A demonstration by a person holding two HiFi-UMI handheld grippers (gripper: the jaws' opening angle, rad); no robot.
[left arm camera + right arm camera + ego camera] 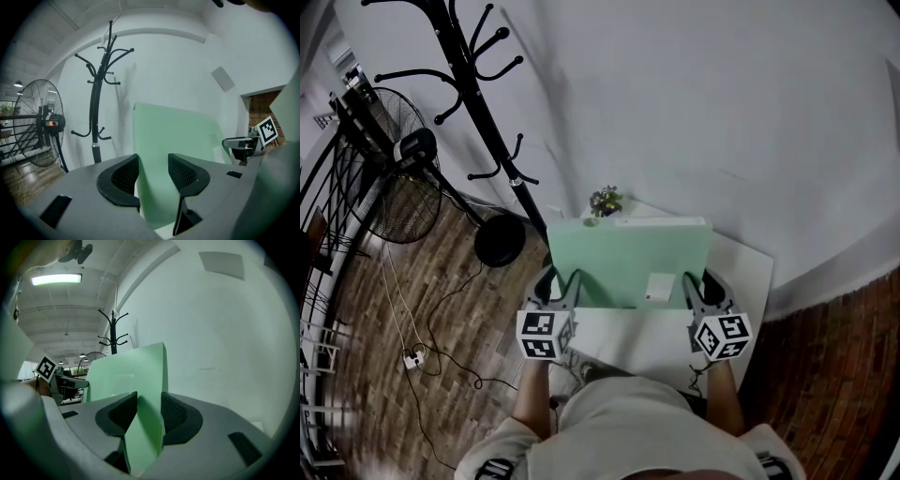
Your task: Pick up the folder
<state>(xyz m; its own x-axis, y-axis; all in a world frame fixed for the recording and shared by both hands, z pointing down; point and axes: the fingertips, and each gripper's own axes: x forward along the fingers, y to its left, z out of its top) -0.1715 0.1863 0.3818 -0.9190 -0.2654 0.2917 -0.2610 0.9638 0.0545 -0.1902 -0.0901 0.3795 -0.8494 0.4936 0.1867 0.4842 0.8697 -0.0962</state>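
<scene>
Green folder [628,258] stands upright mid-frame, long axis left-right; left tool [560,284] and right tool [703,284] each clamp one lower end, over tabletop [755,272].

Pale green, thick rectangular folder [628,258], closed, with a small white label [660,286] low on its broad face. It's tipped up on a long edge over the white surface [750,272]. The left hand-held gripper [561,281] and right hand-held gripper [703,281] are clamped on its side edges.

Left tongs [153,171] seemingly clamping green folder [183,136] (upright), coat stand [96,117] behind
</scene>
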